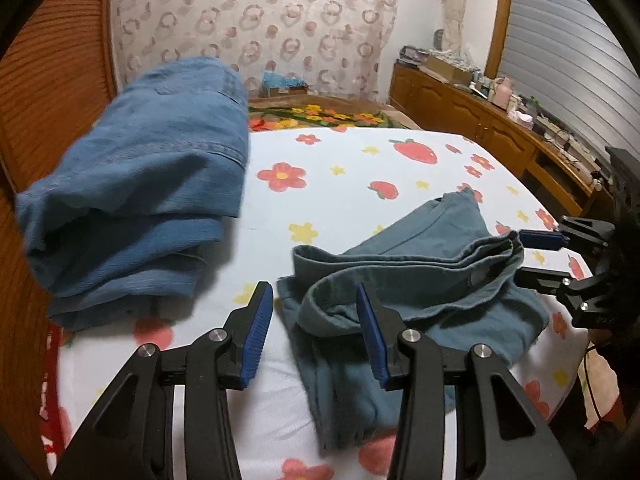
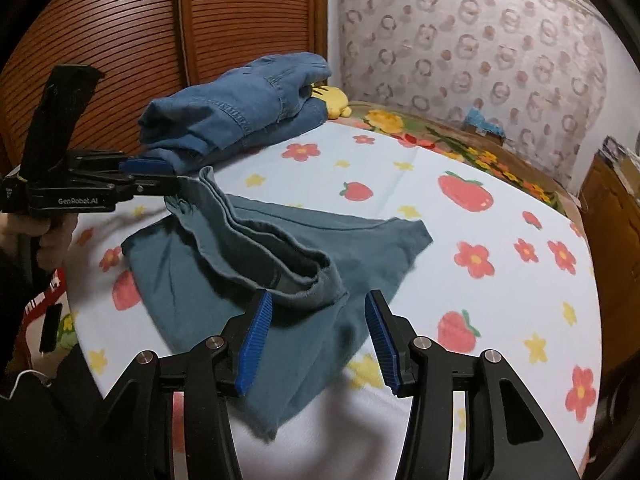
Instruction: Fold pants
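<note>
Hovering at the teal pants (image 1: 460, 312), lying rumpled on the flowered sheet (image 1: 340, 200) near a folded denim pile (image 1: 140, 184), left gripper (image 1: 316, 320) and right gripper (image 2: 318, 336) both spread wide, gripping nothing; probably best pinching the waistband (image 2: 280, 248) ends squarely, then pulling taut before folding.

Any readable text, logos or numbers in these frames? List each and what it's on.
"GenRobot.AI": white print on the black body of the left gripper, seen from the right wrist view.
White letters on a red cloth at the bed's near edge: cut off, unreadable.
Items on the wooden sideboard: too small and blurred to read.
</note>
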`<control>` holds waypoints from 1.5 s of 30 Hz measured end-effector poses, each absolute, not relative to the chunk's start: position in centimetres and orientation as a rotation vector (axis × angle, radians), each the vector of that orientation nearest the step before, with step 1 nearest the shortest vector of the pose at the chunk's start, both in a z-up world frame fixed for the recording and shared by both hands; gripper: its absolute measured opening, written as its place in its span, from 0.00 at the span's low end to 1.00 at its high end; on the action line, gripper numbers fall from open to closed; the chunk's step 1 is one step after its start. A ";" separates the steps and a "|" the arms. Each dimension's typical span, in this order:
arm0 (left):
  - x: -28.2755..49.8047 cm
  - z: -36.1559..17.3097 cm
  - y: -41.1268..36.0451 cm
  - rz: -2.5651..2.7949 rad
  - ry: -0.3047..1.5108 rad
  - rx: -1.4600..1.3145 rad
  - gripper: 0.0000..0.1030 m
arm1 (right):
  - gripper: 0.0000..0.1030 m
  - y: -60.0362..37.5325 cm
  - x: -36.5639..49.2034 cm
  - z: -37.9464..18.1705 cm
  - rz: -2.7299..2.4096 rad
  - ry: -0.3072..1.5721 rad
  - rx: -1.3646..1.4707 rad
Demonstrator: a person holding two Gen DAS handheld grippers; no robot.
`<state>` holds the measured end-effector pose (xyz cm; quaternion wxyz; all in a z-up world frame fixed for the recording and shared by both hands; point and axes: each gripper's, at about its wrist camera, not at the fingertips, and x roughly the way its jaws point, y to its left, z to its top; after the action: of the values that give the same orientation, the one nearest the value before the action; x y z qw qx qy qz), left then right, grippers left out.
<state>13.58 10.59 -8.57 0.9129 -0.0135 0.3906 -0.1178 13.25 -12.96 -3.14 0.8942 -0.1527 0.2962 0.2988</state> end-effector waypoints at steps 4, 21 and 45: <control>14.6 -9.6 10.4 -0.269 0.837 -0.034 0.24 | 0.28 -12.4 14.5 -3.1 0.641 0.615 -0.331; 16.6 -6.8 10.0 -0.243 0.767 -0.033 0.08 | 0.08 -12.0 16.9 -1.4 0.556 0.544 -0.249; 13.6 -9.0 8.5 -0.242 0.815 0.026 0.46 | 0.38 -11.4 16.7 -2.9 0.581 0.643 -0.228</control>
<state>13.63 8.51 -9.00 0.9110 0.0128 0.3953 -0.1171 16.73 -11.42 -2.87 0.9014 -0.1103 0.3107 0.2807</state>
